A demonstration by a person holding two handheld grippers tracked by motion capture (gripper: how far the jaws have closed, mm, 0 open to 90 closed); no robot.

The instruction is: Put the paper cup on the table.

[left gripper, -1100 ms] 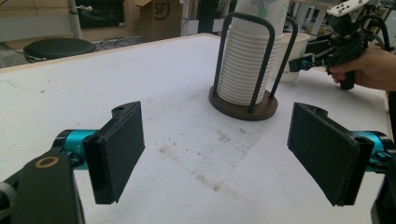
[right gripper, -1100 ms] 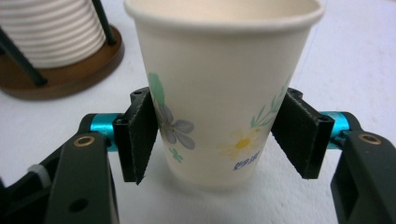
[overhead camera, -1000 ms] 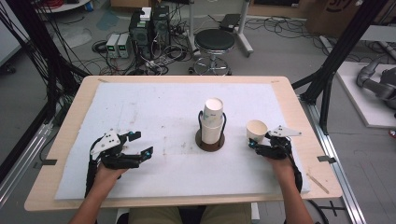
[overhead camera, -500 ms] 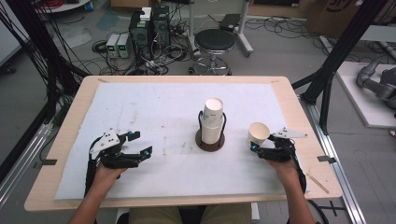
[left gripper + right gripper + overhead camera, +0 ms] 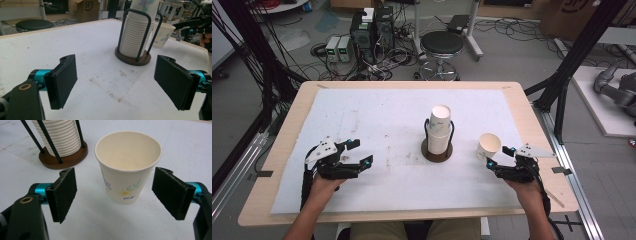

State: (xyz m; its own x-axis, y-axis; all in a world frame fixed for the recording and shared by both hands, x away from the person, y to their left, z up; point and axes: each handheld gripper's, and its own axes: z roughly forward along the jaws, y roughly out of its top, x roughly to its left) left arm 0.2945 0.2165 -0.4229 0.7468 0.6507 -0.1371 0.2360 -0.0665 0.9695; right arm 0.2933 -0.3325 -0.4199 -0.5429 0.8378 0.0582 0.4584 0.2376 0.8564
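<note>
High view, from its left edge across: the left gripper (image 5: 354, 152) sits at the lower left of the frame, over the white mat (image 5: 377, 120), with its jaws spread and nothing between them. At the centre stands the cup stack (image 5: 440, 130) in a black wire holder on a round brown base (image 5: 437, 151). Right of that, at centre right, a single paper cup (image 5: 488, 146) stands upright on the mat (mouth up, flower print on its side), near the holder but apart from it. At the lower right the right gripper (image 5: 498, 156) lies just beside this cup, on the side nearer the bottom of the frame; its jaws have just been opening and now stand wide, with the cup just ahead of their tips, off the pads.

Left gripper view: its two black pads (image 5: 63, 80) rise at lower left and lower right, wide apart over bare, lightly stained mat. The stack in its holder is at upper centre, and the single cup shows to the upper right just behind it, with the other gripper at the far right edge.

Right gripper view: the holder's base (image 5: 63, 157) is at upper left; the paper cup (image 5: 126, 173) stands in the middle of the frame, between the two pads, with a clear gap on each side, touching neither
</note>
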